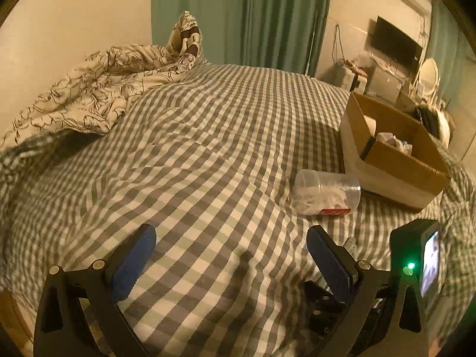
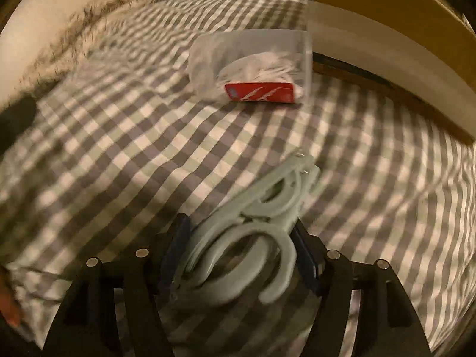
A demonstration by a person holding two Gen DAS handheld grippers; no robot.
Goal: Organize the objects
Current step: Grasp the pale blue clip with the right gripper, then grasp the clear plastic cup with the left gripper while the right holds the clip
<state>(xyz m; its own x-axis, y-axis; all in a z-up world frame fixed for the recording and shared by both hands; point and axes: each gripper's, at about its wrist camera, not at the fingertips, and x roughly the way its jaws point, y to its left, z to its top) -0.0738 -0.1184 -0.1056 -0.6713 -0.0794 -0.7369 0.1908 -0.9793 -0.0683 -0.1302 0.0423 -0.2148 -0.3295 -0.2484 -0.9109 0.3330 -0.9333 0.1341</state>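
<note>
1. Right gripper (image 2: 242, 255) is clamped on a bundle of pale plastic hangers (image 2: 255, 223), pads pressing from both sides, hook ends toward the camera, long axis running forward and a little to the right.
2. Ahead of that gripper, well past the hanger tips, a clear plastic jar (image 2: 253, 62) lies on its side on the checked bedsheet (image 2: 119, 148), a red label (image 2: 259, 92) facing up.
3. Cardboard box (image 2: 386, 38) sits ahead and to the right, just beside the jar. I'd judge the hangers go there, so the right hand is the nearer one.
4. Left gripper (image 1: 232, 255) hangs empty over the sheet, jaws wide apart.
5. Only the left view shows inside the box (image 1: 386, 136): something crumpled and pale is in there. Only the right view shows the grip on the hangers.
</note>
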